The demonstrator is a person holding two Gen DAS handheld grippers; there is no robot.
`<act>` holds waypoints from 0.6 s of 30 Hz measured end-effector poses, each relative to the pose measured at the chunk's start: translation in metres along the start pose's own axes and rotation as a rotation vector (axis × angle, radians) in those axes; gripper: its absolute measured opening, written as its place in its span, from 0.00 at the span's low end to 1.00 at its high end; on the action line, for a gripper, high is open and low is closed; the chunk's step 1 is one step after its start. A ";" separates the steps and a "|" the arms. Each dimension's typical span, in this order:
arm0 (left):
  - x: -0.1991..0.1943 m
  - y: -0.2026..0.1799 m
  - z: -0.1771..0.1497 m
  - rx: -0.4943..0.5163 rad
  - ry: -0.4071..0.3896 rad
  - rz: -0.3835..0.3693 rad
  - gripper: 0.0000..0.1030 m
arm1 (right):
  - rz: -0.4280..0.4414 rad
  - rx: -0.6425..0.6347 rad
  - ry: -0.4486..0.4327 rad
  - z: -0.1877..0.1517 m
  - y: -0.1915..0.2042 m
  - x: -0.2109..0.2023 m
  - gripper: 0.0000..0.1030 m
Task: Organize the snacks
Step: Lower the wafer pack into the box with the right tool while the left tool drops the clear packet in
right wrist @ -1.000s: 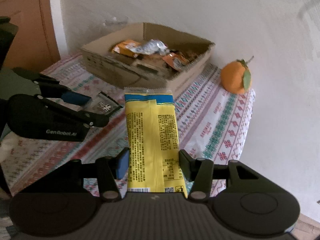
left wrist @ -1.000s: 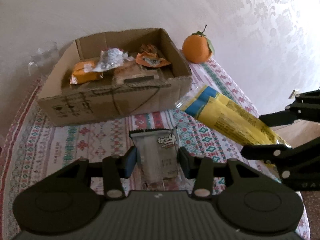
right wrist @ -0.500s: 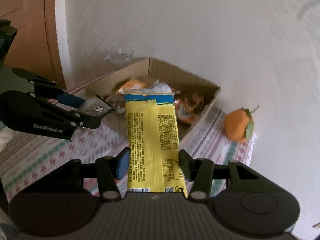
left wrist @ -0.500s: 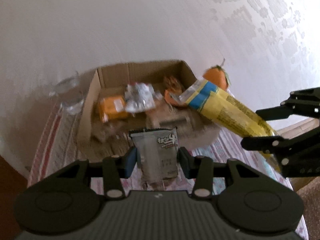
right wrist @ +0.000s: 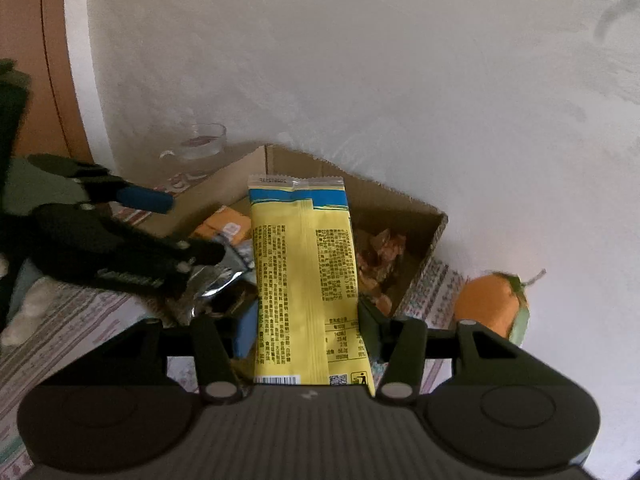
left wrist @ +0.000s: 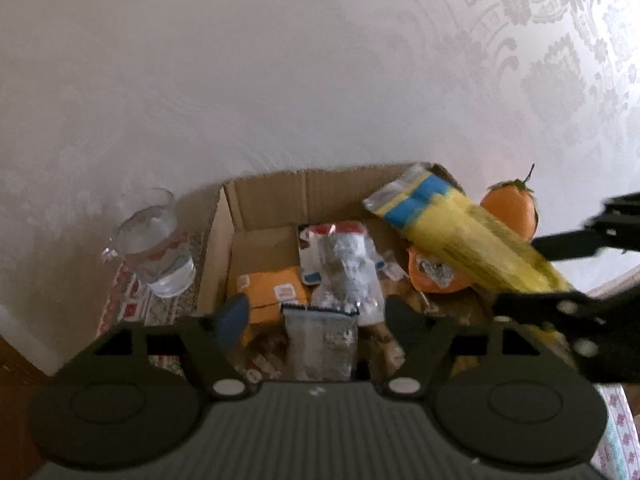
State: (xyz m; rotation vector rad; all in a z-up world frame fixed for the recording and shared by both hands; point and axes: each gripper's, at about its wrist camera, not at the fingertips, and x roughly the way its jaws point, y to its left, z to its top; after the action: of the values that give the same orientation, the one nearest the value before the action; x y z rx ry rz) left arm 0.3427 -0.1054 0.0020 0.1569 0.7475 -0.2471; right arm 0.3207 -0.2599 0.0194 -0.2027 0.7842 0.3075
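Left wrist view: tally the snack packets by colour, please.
Yellow packet: 1
Grey packet: 1
Orange packets: 2
Silver-white packet: 1
Total: 5 clear; the brownish ones beneath are too blurred to count.

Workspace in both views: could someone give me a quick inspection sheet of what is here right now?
Surface: table under a patterned cloth.
Job's things: cardboard box holding several snack packets; silver packet; yellow packet.
Clutter: glass beside the box; orange on the cloth.
Grippers: left gripper jaws have just been opening, silver packet loose between them over the box; right gripper shut on the yellow packet.
Cables: nothing seen.
Surroundings: pale wall.
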 end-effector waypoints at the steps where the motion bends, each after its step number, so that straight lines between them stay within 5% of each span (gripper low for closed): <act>1: -0.003 0.002 0.000 0.003 -0.012 0.000 0.80 | 0.002 0.001 0.004 0.004 -0.001 0.006 0.56; 5: -0.010 0.007 -0.002 0.022 -0.043 0.027 0.89 | -0.006 0.009 0.013 0.021 -0.004 0.031 0.56; 11: -0.014 0.006 -0.010 0.054 -0.039 0.037 0.90 | 0.010 0.087 0.014 0.042 -0.009 0.060 0.58; 14: -0.017 0.007 -0.014 0.047 -0.032 0.039 0.90 | -0.003 0.111 0.019 0.045 -0.007 0.066 0.81; 18: -0.027 0.004 -0.020 0.052 -0.054 0.046 0.95 | 0.009 0.125 -0.004 0.036 0.001 0.054 0.86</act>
State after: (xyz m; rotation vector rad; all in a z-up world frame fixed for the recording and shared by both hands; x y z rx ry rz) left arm 0.3118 -0.0921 0.0061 0.2158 0.6831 -0.2264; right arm 0.3798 -0.2376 0.0051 -0.0807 0.7977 0.2662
